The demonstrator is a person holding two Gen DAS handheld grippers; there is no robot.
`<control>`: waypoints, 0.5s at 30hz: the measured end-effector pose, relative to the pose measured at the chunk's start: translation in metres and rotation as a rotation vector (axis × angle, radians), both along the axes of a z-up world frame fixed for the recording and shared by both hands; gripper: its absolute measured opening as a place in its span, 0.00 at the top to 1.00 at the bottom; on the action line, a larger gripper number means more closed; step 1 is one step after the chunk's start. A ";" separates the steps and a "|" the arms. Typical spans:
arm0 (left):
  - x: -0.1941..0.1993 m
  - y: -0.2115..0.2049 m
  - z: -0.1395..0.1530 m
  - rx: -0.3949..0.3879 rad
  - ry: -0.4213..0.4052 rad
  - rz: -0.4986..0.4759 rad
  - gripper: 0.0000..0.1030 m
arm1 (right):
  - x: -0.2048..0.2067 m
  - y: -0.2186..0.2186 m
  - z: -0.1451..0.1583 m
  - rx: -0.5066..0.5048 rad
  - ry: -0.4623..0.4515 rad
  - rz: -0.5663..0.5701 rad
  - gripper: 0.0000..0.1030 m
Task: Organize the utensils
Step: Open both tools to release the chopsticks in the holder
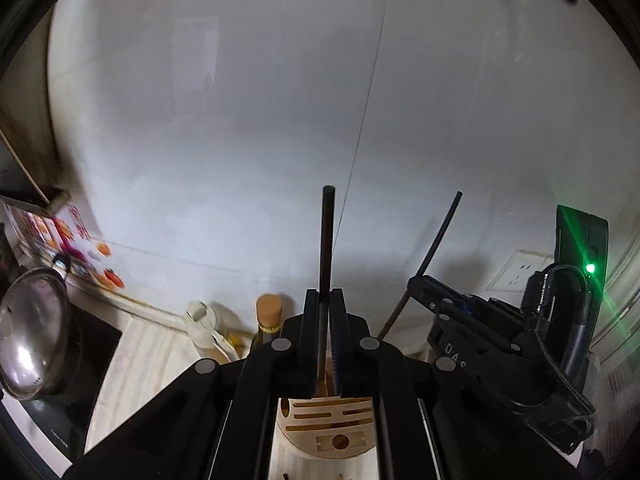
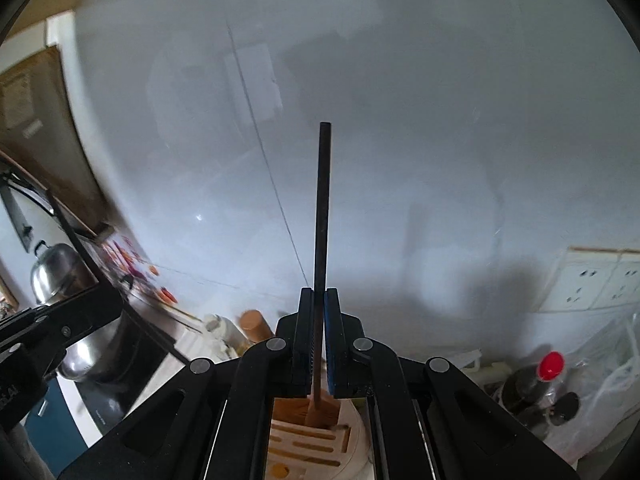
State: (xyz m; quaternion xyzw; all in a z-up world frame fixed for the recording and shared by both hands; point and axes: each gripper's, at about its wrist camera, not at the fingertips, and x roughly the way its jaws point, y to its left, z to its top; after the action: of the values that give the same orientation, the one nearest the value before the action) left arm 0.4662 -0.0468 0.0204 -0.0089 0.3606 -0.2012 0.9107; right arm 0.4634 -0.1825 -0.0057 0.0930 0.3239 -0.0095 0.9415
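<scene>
- Left wrist view showed the left gripper (image 1: pixel 325 300) pinching a dark chopstick (image 1: pixel 326 240) upright above the wooden holder (image 1: pixel 328 428) on the counter (image 1: pixel 140 360).
- Right gripper (image 2: pixel 319 300) likewise pinched its own chopstick (image 2: pixel 323 200), its lower end just over the holder (image 2: pixel 304 440).
- Judged step: carrying both sticks to the holder; next calls for lining each tip over a slot, then lowering.
- Both grippers pointed forward and downward, side by side near the wall (image 1: pixel 240 120).

The left gripper (image 1: pixel 325 308) is black with blue pads and round grey screws. The right gripper (image 1: pixel 416 284) carries white letters, a braided cable and a green light.
</scene>
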 end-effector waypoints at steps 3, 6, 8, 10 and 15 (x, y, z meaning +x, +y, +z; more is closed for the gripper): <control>0.008 -0.005 -0.013 0.004 0.064 -0.018 0.97 | 0.018 0.001 -0.022 -0.010 0.071 0.036 0.95; 0.007 -0.003 -0.019 0.016 0.094 0.005 0.93 | 0.031 0.001 -0.039 0.004 0.154 0.047 0.95; 0.005 0.000 -0.018 0.044 0.075 0.037 0.87 | 0.029 -0.002 -0.040 0.013 0.160 0.045 0.94; 0.002 0.005 -0.015 0.065 0.054 0.075 0.57 | 0.024 -0.005 -0.035 0.012 0.147 0.027 0.80; -0.012 0.028 -0.019 0.091 0.012 0.173 0.07 | -0.001 -0.010 -0.024 0.001 0.126 -0.008 0.66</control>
State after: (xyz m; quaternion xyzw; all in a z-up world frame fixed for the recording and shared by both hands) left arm 0.4546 -0.0187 0.0018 0.0000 0.3727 -0.1053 0.9219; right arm 0.4627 -0.1923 -0.0297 0.0941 0.3821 -0.0189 0.9191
